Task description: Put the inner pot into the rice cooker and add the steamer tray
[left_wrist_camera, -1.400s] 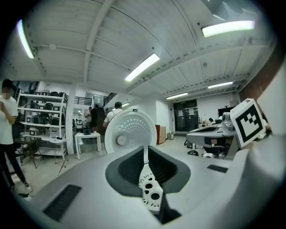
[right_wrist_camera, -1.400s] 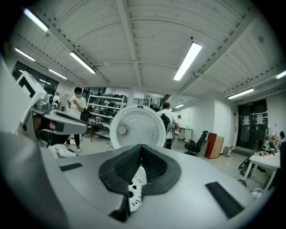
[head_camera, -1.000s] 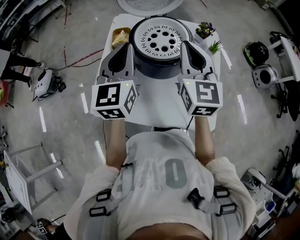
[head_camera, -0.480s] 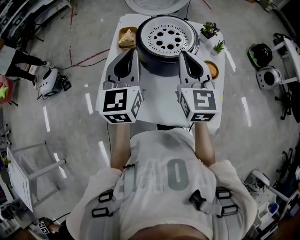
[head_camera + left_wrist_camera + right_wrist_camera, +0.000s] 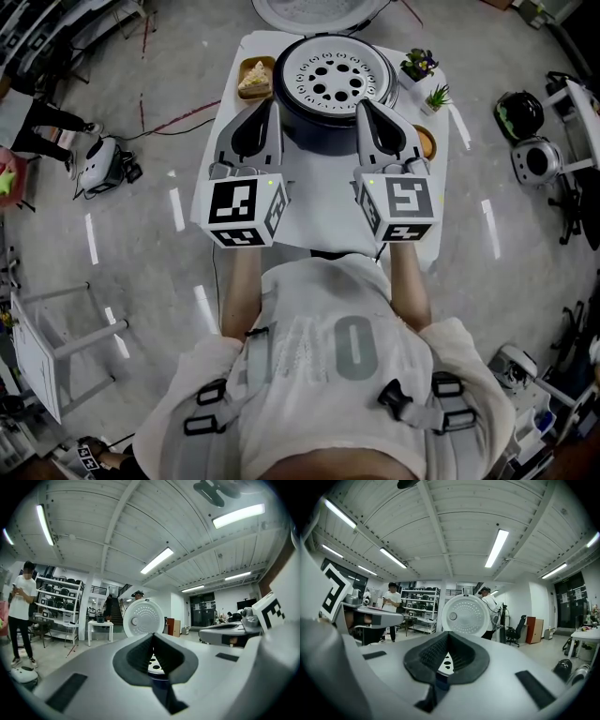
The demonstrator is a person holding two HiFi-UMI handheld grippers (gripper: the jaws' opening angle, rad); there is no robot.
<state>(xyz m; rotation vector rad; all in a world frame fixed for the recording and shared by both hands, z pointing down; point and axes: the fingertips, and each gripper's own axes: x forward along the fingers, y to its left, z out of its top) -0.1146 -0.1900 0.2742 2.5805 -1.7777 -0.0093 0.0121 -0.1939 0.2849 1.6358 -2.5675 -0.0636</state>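
Note:
The dark rice cooker stands at the far end of the white table, its round lid swung up behind it. A white perforated steamer tray lies in its mouth. My left gripper points at the cooker's left flank and my right gripper at its right flank. Both are shut, hold nothing and stand just clear of the rim. In the left gripper view the shut left gripper frames the tray below the lid. The right gripper likewise shows the tray and the lid.
A dish with a piece of food sits left of the cooker. Two small potted plants and an orange bowl sit to its right. More cookers stand on the floor at the right. A person stands by shelves.
Both grippers have drawn a little back from the cooker's sides toward the person, still shut. The tray and the cooker have not moved.

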